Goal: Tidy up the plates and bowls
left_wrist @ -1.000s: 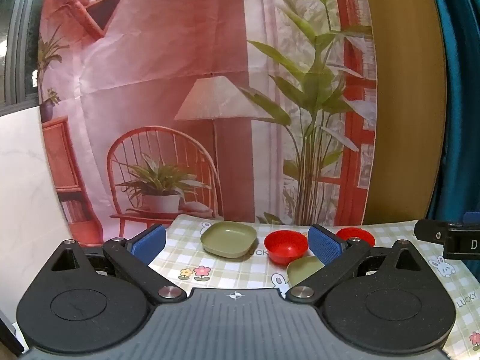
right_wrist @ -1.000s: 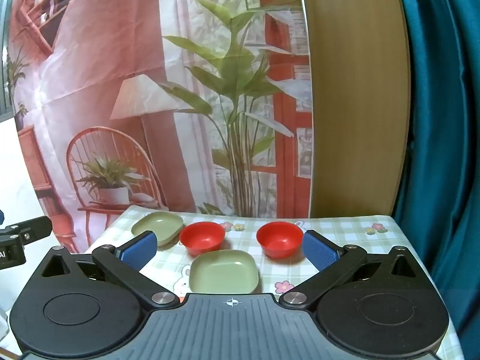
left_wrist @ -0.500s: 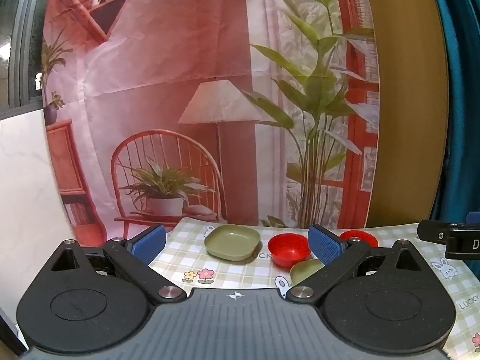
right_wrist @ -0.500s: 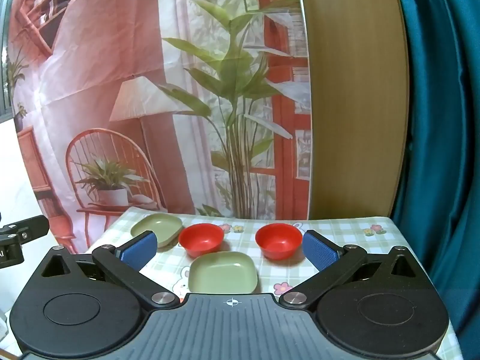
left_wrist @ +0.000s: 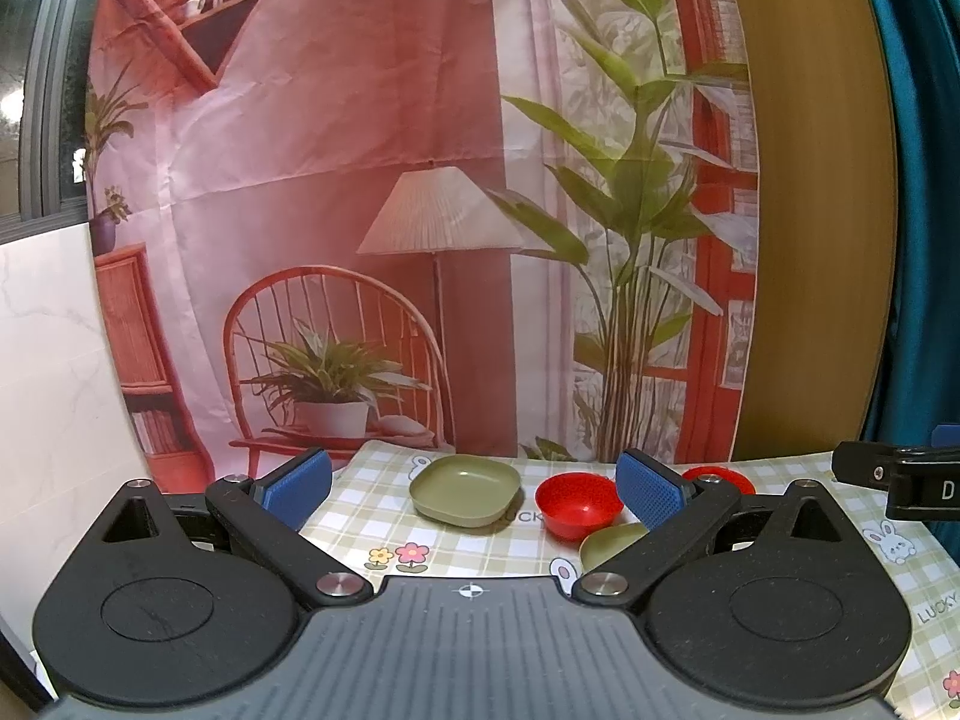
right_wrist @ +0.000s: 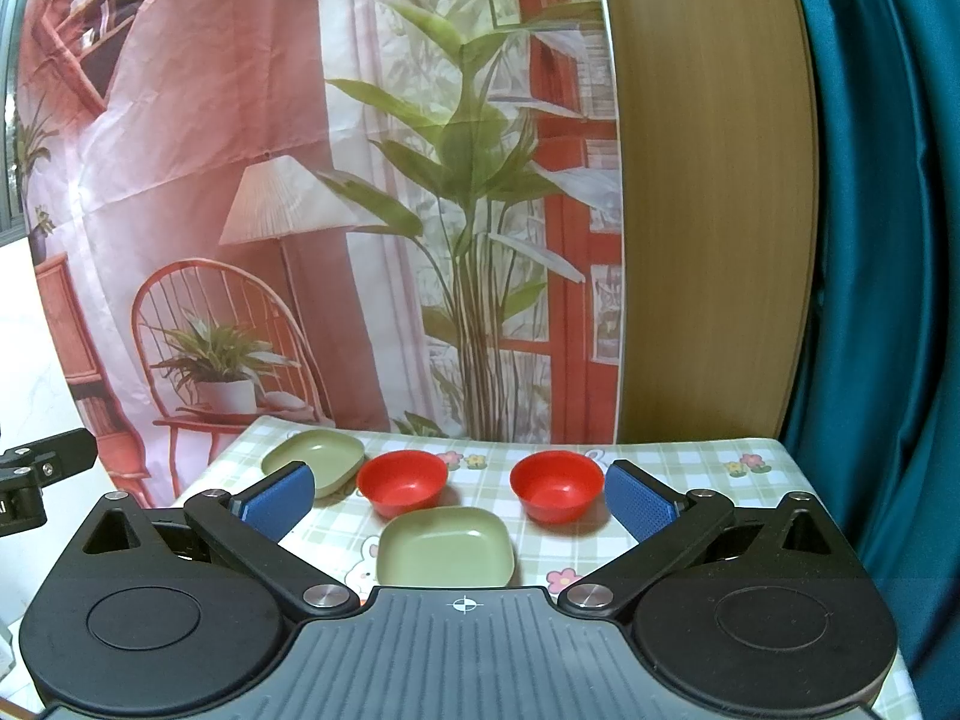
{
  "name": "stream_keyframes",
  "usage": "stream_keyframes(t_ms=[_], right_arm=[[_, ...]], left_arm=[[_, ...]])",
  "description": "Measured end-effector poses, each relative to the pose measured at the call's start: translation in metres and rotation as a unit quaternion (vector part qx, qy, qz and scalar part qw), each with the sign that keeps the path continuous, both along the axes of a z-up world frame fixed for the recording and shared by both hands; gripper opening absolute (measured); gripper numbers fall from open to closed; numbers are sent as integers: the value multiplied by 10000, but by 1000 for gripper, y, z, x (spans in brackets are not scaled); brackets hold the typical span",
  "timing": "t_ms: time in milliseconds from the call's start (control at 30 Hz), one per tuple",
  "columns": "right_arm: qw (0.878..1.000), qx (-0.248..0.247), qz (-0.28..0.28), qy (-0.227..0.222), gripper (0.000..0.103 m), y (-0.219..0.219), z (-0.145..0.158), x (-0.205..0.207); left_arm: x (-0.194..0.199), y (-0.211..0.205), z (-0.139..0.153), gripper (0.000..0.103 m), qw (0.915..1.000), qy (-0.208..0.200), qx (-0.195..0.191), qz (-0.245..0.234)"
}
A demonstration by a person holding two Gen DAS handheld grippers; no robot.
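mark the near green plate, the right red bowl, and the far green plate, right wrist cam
near green plate [right_wrist: 445, 547], right wrist view, on its inner floor
right red bowl [right_wrist: 556, 485], right wrist view, inside the bowl
far green plate [right_wrist: 317, 456], right wrist view, on its inner floor

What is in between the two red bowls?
Only bare checked tablecloth, in the right wrist view. The left red bowl and right red bowl stand apart.

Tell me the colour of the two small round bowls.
Both small round bowls are red, clearest in the right wrist view.

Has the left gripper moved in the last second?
Yes. In its own view the far green plate and printed chair have slid right and slightly down, so the left gripper swung slightly left and up.
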State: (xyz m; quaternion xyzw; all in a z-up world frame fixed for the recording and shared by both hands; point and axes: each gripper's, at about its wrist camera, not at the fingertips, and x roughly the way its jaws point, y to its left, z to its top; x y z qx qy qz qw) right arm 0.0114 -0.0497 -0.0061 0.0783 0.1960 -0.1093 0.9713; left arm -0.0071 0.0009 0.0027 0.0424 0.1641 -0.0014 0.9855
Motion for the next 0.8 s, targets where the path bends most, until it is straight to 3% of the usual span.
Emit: stream_keyframes(t_ms=[800], right_arm=[[10000, -27, 13, -33, 103, 3, 4, -1]], left_arm=[[0, 0, 2, 102, 10000, -8, -44, 25]])
